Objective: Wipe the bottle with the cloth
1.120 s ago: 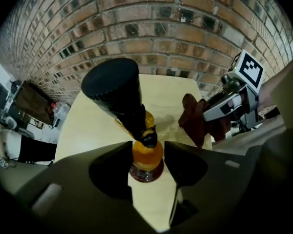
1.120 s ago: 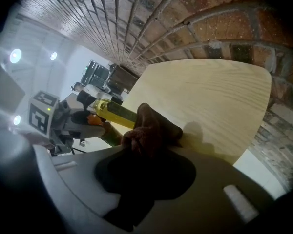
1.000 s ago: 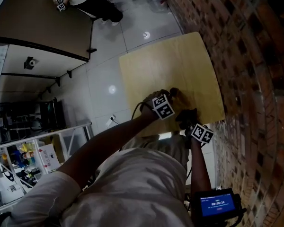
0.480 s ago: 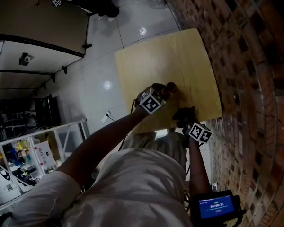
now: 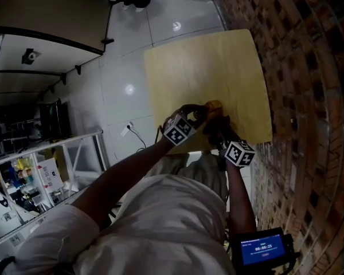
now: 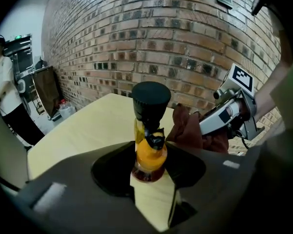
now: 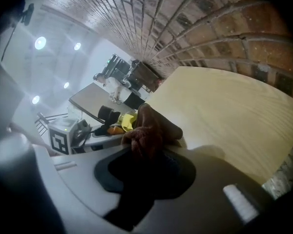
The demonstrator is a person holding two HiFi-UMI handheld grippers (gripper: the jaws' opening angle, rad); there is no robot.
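Observation:
A bottle (image 6: 149, 130) with a black cap and orange-yellow contents stands upright between the jaws of my left gripper (image 6: 149, 168). The jaws are opening slightly but still hold its lower body. In the head view the left gripper (image 5: 200, 114) holds the bottle (image 5: 212, 106) over the near edge of the pale wooden table (image 5: 206, 67). My right gripper (image 7: 144, 152) is shut on a bunched brown cloth (image 7: 149, 128). The cloth (image 6: 188, 128) sits right beside the bottle, touching or nearly touching it. From the right gripper view the bottle (image 7: 118, 120) lies just behind the cloth.
A brick wall (image 5: 298, 67) runs along the table's right side. Beyond the table a person (image 6: 2, 89) stands near a dark board and a water jug (image 6: 66, 108). A dark tabletop (image 5: 46, 10) and a shelf rack (image 5: 34, 176) stand to the left.
The right gripper with the cloth has moved up against the bottle. The left gripper has turned a little, so the bottle's yellow side now shows from above.

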